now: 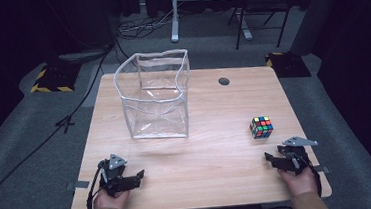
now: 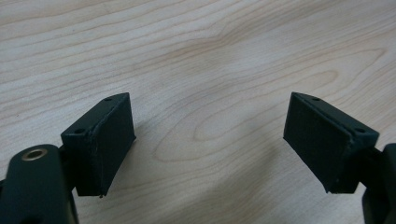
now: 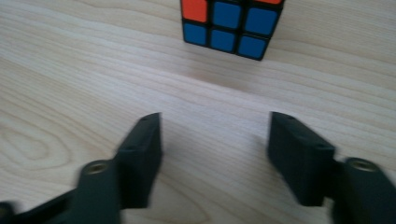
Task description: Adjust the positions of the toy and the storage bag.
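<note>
Work has barely begun: puzzle cube (image 1: pixel 261 127) sits untouched on the worktop (image 1: pixel 217 147), just ahead of the right tongs (image 1: pixel 273 159), whose jaws stand apart with nothing between them. Left tongs (image 2: pixel 209 140) gape wide over bare wood, near the front edge. Clear plastic bag (image 1: pixel 155 94) stands open and empty, well apart from the cube. Grasping, carrying and dropping in all appear left to do.

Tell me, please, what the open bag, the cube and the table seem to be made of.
The bag looks like clear soft plastic film with a white rim: the table shows through it and its walls crease. The cube appears to be hard black plastic with glossy coloured tiles. The table top shows pale wood grain, matte, possibly laminate.
</note>
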Tool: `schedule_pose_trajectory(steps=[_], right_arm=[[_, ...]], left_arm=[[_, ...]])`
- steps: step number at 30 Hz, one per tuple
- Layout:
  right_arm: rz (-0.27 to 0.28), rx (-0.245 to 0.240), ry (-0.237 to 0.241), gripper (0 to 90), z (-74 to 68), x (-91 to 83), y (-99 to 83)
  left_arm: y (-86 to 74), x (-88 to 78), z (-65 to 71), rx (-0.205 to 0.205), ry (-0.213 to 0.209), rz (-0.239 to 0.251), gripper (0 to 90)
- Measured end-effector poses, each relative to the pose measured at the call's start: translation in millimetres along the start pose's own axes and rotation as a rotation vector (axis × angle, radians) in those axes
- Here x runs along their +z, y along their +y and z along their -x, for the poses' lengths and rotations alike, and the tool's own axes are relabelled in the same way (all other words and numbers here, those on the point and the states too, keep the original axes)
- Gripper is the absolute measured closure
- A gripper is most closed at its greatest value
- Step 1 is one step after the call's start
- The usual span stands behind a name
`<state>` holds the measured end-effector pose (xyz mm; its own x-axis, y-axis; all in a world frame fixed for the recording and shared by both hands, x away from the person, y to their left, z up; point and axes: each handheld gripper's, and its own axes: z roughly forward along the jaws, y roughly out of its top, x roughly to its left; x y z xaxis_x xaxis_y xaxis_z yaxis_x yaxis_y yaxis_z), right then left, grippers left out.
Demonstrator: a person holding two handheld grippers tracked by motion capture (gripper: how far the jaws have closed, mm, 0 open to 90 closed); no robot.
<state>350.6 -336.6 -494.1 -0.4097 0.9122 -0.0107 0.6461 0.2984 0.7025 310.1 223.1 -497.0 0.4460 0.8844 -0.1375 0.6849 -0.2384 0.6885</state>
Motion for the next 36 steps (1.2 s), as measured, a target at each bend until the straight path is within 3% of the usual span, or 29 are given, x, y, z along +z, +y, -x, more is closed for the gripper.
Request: schedule_pose_trajectory(steps=[3,5,7,10,13,16,17,18,20,21,24,28,36], right_arm=[[-0.009,-0.026,0.007,46.4,-8.3,-1.3,3.8],[0.022,-0.054,0.014,47.9,-16.7,-6.5,8.2],[0.049,-0.07,0.053,50.2,-24.4,-13.7,17.3],[0.065,-0.086,0.104,53.0,-36.0,-16.0,30.9],[0.065,-0.135,0.148,54.5,-52.4,-12.4,47.7],[0.065,-0.174,0.208,58.1,-68.8,-0.2,66.5],[0.065,-0.174,0.208,58.1,-68.8,-0.2,66.5],[0.058,-0.192,0.236,59.6,-78.3,8.4,77.3],[0.058,-0.192,0.25,60.2,-82.4,11.8,80.8],[0.052,-0.217,0.284,62.1,-94.2,21.7,91.4],[0.051,-0.247,0.3,63.9,-106.0,31.6,101.1],[0.037,-0.247,0.361,65.5,-125.8,55.7,122.0],[0.051,-0.279,0.378,67.6,-150.4,82.6,149.3]], left_arm=[[0.8,-4.3,0.4,-0.01,-0.005,0.032,17.2],[1.7,-9.5,1.7,-0.01,-0.009,0.056,18.4],[1.0,-14.3,2.7,0.004,-0.004,0.071,20.7],[-4.4,-25.6,3.8,0.0,-0.036,0.098,24.2],[-9.2,-35.6,4.1,0.001,-0.039,0.115,26.5],[-15.4,-45.2,2.9,0.0,-0.03,0.127,29.6],[-15.4,-45.2,2.9,0.0,-0.03,0.127,31.5],[-19.5,-49.5,1.7,0.003,-0.023,0.13,34.0],[-22.9,-52.4,0.8,-0.006,-0.022,0.131,37.1],[-25.3,-55.4,-0.5,-0.012,-0.023,0.128,37.9],[-27.8,-59.2,-1.6,-0.018,-0.017,0.139,38.5],[-30.7,-63.2,-0.3,-0.013,0.001,0.143,38.8],[-28.5,-57.3,-2.3,0.001,0.008,0.147,35.9]])
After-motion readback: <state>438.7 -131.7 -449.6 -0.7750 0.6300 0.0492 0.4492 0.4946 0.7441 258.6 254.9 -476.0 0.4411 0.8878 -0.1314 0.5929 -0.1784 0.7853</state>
